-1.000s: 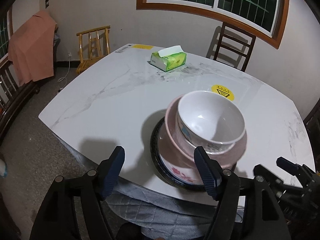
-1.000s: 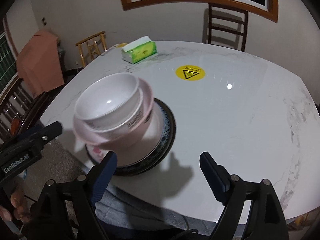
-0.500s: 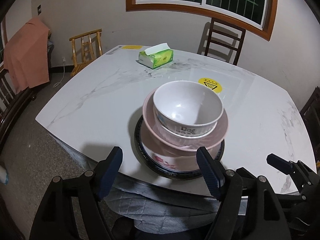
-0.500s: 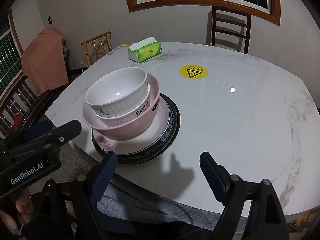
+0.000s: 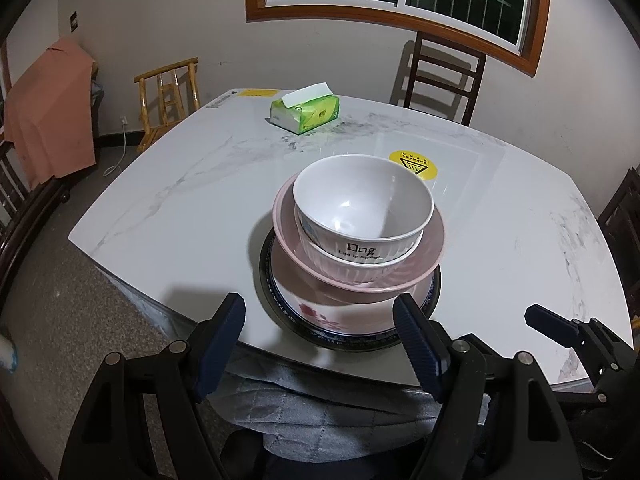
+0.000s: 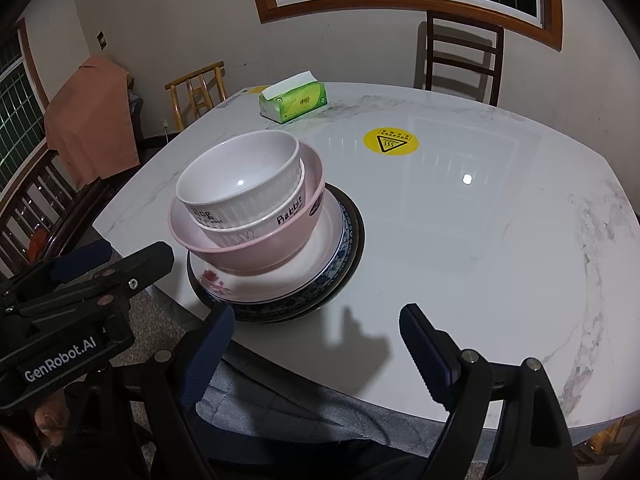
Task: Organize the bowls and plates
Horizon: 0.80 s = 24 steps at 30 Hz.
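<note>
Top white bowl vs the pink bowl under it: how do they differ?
The white bowl is narrower with straight ribbed sides; the pink bowl is wider, smooth and flared. The white bowl sits topmost, printed "Dog"; the pink bowl holds the nested bowls and rests on the plates. Both stand upright and untouched.

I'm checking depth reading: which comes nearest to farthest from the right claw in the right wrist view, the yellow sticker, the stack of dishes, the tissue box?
1. Stack of dishes, near table edge, left of the right claw.
2. Yellow sticker, mid-table, ahead.
3. Tissue box, far edge, ahead-left.
</note>
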Available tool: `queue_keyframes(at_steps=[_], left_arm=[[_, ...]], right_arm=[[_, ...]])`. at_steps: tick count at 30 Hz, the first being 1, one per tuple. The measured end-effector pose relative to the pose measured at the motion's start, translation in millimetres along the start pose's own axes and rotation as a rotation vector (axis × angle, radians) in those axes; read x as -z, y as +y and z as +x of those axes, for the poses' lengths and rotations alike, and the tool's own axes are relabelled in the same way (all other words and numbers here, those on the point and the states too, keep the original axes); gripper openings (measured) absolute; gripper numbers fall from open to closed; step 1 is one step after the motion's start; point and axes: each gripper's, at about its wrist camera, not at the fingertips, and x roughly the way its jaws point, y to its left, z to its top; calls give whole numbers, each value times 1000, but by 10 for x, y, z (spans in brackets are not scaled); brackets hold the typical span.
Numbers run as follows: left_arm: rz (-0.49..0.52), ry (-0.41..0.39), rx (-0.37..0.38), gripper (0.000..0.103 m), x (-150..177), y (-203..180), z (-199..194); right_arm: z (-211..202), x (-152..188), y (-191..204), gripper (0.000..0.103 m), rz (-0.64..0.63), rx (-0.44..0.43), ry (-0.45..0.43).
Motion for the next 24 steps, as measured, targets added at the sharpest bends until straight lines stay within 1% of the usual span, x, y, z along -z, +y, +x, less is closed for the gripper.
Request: queue_keyframes(at_steps=[24], left_arm=[[14,9,14,74,29,2,20]], right_arm=[[11,12,16,87,-3,4,10]])
